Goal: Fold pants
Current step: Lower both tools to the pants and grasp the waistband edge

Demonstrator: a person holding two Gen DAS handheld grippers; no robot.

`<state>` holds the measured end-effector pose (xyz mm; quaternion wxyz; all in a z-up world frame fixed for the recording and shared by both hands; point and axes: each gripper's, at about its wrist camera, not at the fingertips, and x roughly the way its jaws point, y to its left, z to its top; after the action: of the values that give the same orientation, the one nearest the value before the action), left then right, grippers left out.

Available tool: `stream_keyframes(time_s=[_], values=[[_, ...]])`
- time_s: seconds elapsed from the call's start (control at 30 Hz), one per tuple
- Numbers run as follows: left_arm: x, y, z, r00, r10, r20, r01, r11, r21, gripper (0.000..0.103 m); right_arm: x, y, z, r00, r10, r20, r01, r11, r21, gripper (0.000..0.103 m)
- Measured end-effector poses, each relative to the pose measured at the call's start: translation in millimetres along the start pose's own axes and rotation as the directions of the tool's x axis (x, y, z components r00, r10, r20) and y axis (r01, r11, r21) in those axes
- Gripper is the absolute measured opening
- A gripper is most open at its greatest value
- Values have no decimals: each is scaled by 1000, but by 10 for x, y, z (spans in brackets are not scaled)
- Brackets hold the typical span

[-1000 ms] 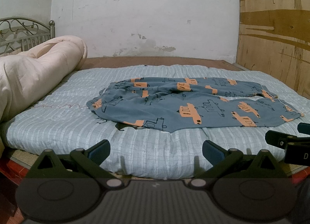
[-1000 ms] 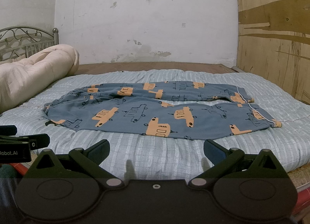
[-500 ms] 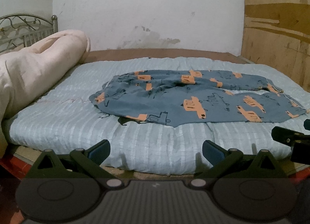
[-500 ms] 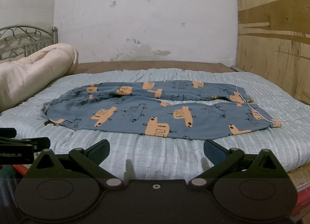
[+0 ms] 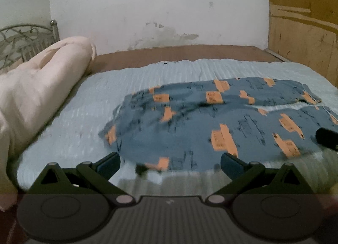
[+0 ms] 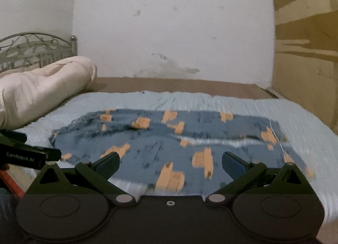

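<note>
Blue pants [image 5: 211, 121] with orange vehicle prints lie spread flat on a light blue striped bed cover [image 5: 84, 113], waist to the left, legs running right. My left gripper [image 5: 170, 162] is open, hovering over the near edge of the waist end, nothing between its fingers. In the right wrist view the same pants [image 6: 169, 138] fill the middle, and my right gripper [image 6: 170, 162] is open above the near leg. The left gripper [image 6: 27, 155] shows at that view's left edge; a tip of the right gripper [image 5: 327, 140] shows at the left view's right edge. Both views are blurred.
A rolled cream quilt [image 5: 36, 96] lies along the bed's left side, in front of a metal headboard [image 5: 23, 41]. A white wall [image 5: 158, 7] stands behind the bed and a wooden panel [image 5: 302, 32] to the right. Brown bed board [image 6: 179, 85] shows beyond the cover.
Both grippers have moved forward and up over the bed, so the pants now sit close under the fingers. Both stay open. The pants have not moved.
</note>
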<state>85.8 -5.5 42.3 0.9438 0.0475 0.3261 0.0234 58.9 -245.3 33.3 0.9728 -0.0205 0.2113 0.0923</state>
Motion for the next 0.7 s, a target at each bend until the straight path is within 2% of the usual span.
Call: stream_keyframes(time_s=[0.17,0.37,0.57,0.7], values=[[351,77,467,1000,24,-6,-23,999,42,103,421,-267,356,996,79,-39,-81,995,-58,102],[870,263,978,1000,22,-6,-22,994,103,103,1043,-570,767,969,198,-145,-212,973,-90,102],[1502,587,1403,1000,26,1,-26,981,194,103,1737,-667,1013,942,242,-235,-301,916,-264,102],[2016,741,1634,1000,-26,-10,28,957,290,103,2285,-651,1220,920,265,-290,-356,874,-330,102]])
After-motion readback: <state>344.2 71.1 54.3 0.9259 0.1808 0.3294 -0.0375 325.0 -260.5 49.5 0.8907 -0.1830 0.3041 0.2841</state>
